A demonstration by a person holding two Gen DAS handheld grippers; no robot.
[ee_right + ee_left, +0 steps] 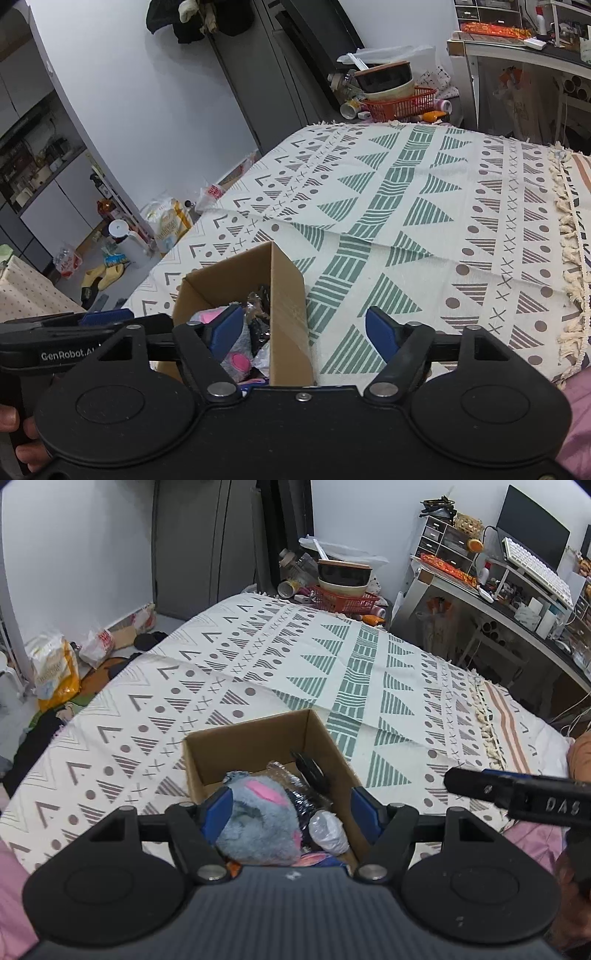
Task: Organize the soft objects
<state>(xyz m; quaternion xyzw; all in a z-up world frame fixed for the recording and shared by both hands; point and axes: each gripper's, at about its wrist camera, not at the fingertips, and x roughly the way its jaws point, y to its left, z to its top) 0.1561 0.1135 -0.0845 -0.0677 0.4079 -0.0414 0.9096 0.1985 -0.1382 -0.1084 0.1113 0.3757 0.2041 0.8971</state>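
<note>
An open cardboard box (243, 746) stands on the bed. Inside lie a grey-blue plush toy (258, 823) with a pink patch, clear-wrapped items (328, 830) and a dark bundle (310, 771). My left gripper (291, 812) hangs open over the box, its blue fingers (218, 812) wide apart either side of the plush. The right gripper (454, 781) comes in from the right. In the right wrist view my right gripper (306, 330) is open and straddles the box (288, 306) wall. The plush (242, 341) shows inside, and the left gripper (122, 319) is at the left.
A patterned bedspread (332, 664) covers the bed. A red basket with stacked bowls (343, 598) sits past its far end. A cluttered desk (517, 602) runs along the right. Bags (55, 668) lie on the floor at left. Pink cloth (580, 406) is near me.
</note>
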